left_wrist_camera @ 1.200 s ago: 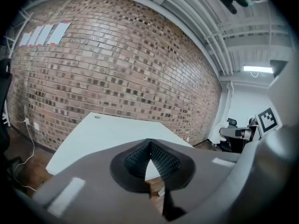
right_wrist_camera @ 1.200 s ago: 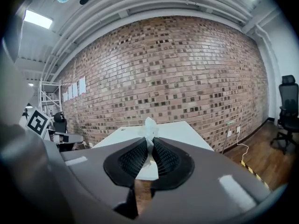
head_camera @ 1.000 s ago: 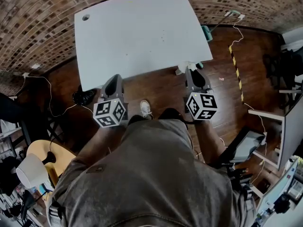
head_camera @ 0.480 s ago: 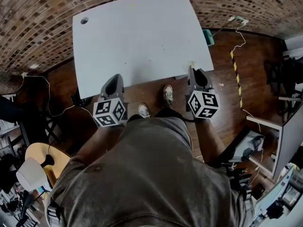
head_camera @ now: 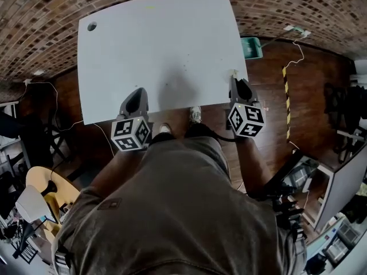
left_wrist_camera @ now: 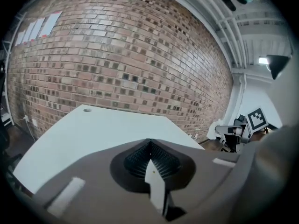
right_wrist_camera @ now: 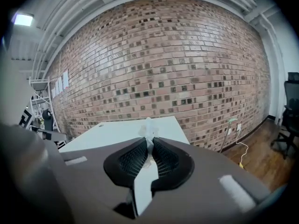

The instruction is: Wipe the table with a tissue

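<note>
White rectangular table, round cable hole at far-left corner, few tiny specks on top; stands on dark wooden floor.

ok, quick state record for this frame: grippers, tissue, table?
left gripper: jaws together, nothing between them, at the table's near edge
right gripper: shut on tissue, at the near right corner
tissue: white, pinched, tip sticking out past the jaws
table: white, cable hole at far left corner
tissue-table contact: cannot tell
floor: teal bin beside the table's right edge
</note>
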